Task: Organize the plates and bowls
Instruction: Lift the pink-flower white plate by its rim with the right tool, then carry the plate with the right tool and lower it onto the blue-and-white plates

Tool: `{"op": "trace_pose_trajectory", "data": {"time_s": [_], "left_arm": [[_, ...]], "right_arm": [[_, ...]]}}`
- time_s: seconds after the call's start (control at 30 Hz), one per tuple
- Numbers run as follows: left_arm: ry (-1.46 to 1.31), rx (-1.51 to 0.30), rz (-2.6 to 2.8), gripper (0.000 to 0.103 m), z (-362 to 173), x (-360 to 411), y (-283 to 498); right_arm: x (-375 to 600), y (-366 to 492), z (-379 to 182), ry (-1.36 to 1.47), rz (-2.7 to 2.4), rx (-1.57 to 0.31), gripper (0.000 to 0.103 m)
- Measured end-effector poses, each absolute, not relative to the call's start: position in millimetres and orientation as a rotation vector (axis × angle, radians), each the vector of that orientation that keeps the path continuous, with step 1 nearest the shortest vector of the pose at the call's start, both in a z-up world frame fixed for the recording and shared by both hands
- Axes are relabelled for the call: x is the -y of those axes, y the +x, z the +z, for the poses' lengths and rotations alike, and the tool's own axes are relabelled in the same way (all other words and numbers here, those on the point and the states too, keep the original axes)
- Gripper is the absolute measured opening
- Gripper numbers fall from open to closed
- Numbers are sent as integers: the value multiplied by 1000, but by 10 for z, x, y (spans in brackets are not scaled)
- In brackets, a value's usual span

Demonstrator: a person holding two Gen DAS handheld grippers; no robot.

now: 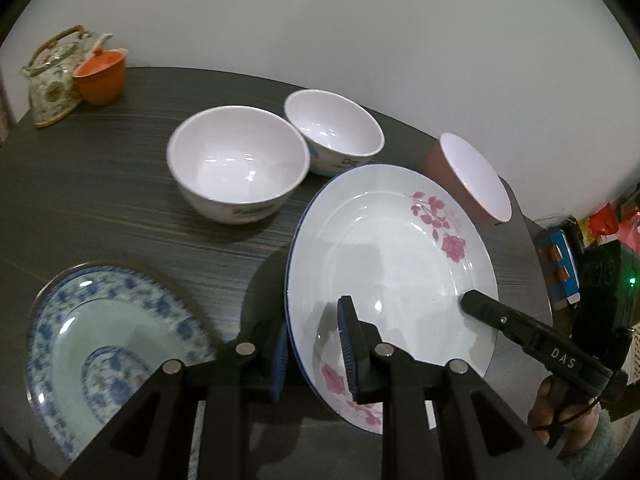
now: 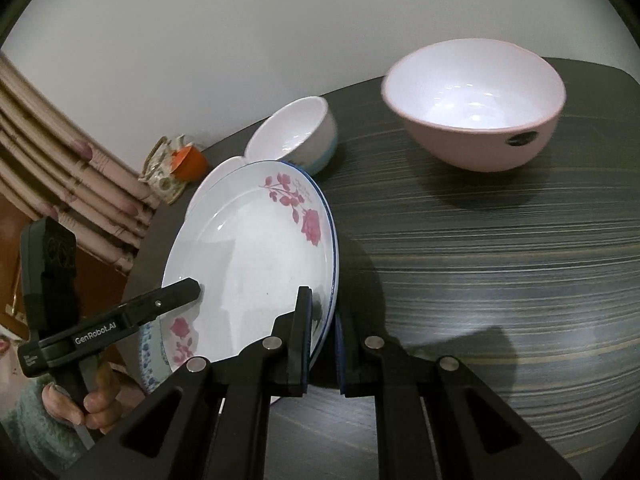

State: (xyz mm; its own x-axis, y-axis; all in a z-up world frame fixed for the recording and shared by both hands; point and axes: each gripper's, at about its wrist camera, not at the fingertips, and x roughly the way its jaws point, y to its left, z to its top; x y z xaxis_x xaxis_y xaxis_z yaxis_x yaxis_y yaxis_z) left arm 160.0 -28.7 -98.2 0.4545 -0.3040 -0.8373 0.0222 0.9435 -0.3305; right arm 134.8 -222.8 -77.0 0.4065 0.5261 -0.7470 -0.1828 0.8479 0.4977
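Left wrist view shows your left gripper [image 1: 316,344] and right gripper [image 2: 322,344] both clamped on the rose plate [image 1: 384,248], tilted above the table [image 1: 120,200] (glazed, slippery, breakable), so keep hold at opposite rims.

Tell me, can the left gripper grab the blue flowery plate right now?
Probably not yet. The left gripper is shut on the rim of the rose plate, which the right gripper also clamps. The blue-patterned plate lies uncovered beside it, so once the rose plate is set down the way looks free.
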Motion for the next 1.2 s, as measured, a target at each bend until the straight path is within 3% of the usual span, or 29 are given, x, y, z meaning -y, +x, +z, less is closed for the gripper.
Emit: {"op": "trace_pose_trajectory", "data": {"time_s": [0.63,1.2], "left_arm": [[-357,-1025,-82,22,-745,-584,881],[-437,-1022,56,22,-815,-1401,512]], "right_arm": [[1404,999,-478,302,575,-1059,12],[540,867,-672,270,666,-1124,12]]}}
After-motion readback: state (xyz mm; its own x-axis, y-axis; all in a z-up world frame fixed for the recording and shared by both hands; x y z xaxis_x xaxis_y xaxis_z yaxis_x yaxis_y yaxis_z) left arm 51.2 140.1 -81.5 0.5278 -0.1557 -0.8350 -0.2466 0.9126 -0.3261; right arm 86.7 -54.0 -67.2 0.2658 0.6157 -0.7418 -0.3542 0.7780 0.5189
